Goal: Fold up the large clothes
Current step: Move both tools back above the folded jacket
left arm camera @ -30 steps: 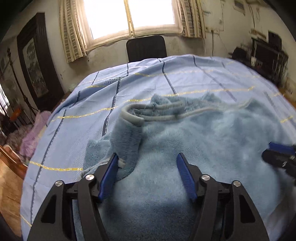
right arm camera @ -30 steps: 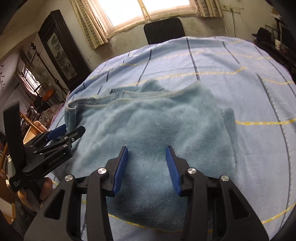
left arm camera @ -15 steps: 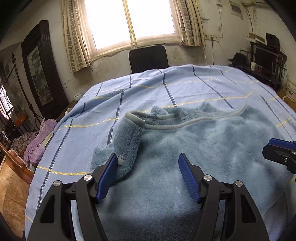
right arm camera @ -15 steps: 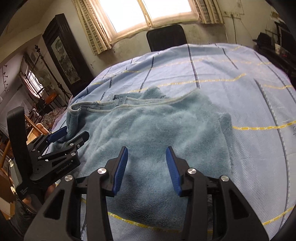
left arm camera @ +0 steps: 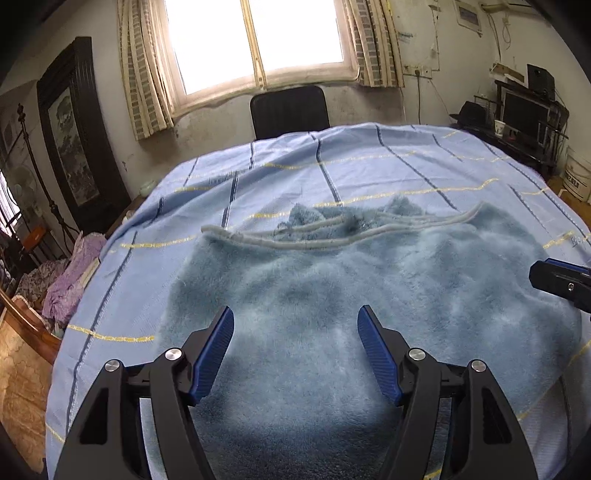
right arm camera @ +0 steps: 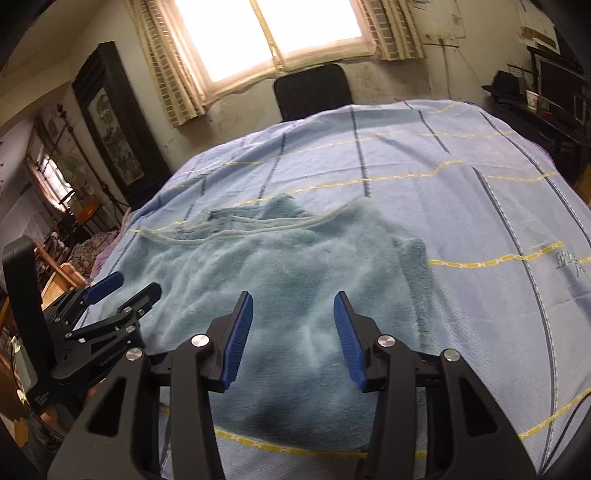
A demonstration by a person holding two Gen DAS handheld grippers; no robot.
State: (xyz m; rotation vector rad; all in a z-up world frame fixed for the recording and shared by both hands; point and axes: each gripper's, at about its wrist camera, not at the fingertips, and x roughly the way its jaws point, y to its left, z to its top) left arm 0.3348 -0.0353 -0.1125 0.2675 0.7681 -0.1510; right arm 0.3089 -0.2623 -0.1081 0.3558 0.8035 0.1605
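A: What's nearest in the two wrist views?

B: The left gripper (left arm camera: 295, 354), its blue pads spread wide with nothing between them, hanging over the near part of a fluffy blue garment (left arm camera: 369, 302). The right gripper (right arm camera: 293, 332) hangs over the same garment further right; its jaws are opening, narrower than the left's, and nothing is clamped in them either.

A: And the garment itself?

B: It lies spread flat on the near half of the surface, on a light blue cloth with dark and yellow stripes (left arm camera: 369, 166). Its far edge carries pale grey trim (left arm camera: 314, 242), bunched in several overlapping lines. In the right wrist view its right edge ends short of the yellow stripe running off to the right.

A: Beyond that?

B: Bare striped cloth, then a black chair (left arm camera: 290, 110) against the far edge, and behind it a bright window with patterned curtains (left arm camera: 258, 33). A dark framed picture (left arm camera: 70, 129) stands at far left; purple fabric (left arm camera: 70, 280) lies beside the surface on the left.
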